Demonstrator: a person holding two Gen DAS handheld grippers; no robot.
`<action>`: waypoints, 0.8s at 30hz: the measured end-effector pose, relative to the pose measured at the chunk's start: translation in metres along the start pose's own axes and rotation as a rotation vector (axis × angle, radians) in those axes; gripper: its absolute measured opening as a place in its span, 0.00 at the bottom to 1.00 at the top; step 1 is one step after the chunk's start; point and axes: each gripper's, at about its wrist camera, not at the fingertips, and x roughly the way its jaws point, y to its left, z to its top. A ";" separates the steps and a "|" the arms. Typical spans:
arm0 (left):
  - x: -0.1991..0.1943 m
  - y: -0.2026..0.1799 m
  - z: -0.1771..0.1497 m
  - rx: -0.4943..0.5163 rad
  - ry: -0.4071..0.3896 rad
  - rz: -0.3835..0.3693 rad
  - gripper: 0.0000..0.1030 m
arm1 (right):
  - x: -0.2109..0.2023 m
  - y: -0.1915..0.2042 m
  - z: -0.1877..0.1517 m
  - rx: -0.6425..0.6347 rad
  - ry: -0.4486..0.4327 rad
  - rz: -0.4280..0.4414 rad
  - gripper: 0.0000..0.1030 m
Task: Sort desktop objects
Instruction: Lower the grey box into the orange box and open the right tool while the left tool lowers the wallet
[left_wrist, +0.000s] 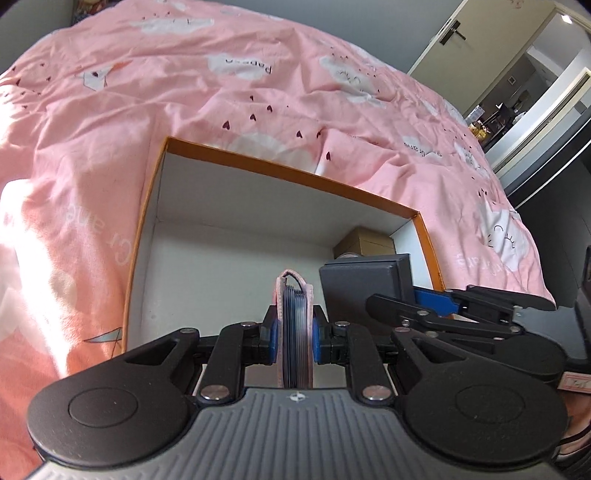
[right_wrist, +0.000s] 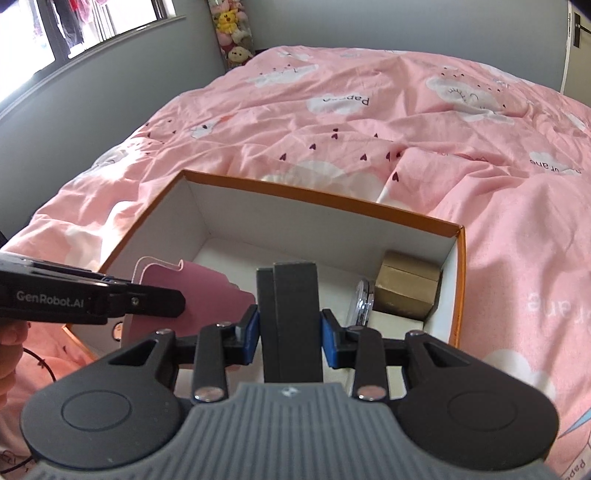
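An orange-rimmed white cardboard box (left_wrist: 295, 173) (right_wrist: 332, 206) lies open on a pink bedspread. My left gripper (left_wrist: 295, 334) is shut on a thin pink case (left_wrist: 295, 295) with dark ribbed edges, held upright over the box's near left part. From the right wrist view the pink case (right_wrist: 199, 291) shows flat, with the left gripper (right_wrist: 177, 299) coming in from the left. My right gripper (right_wrist: 290, 332) is shut on a dark grey box (right_wrist: 291, 295), held on end above the box's near side. That grey box (left_wrist: 364, 280) and the right gripper (left_wrist: 397, 293) show at right in the left wrist view.
A small brown carton (right_wrist: 406, 291) (left_wrist: 364, 242) sits in the box's far right corner, a shiny round object (right_wrist: 360, 299) leaning beside it. The pink bedspread (right_wrist: 406, 129) surrounds the box. A window and stuffed toys (right_wrist: 234, 33) are at the back, a door (left_wrist: 443, 37) to the right.
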 end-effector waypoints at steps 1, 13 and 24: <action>0.003 0.001 0.003 -0.003 0.007 -0.003 0.18 | 0.005 -0.002 0.002 0.009 0.006 -0.003 0.36; 0.045 -0.005 0.030 -0.019 0.059 0.010 0.18 | 0.045 -0.025 0.016 0.112 0.047 -0.042 0.36; 0.077 -0.015 0.042 -0.003 0.107 0.029 0.18 | 0.057 -0.027 0.016 0.086 0.071 -0.016 0.40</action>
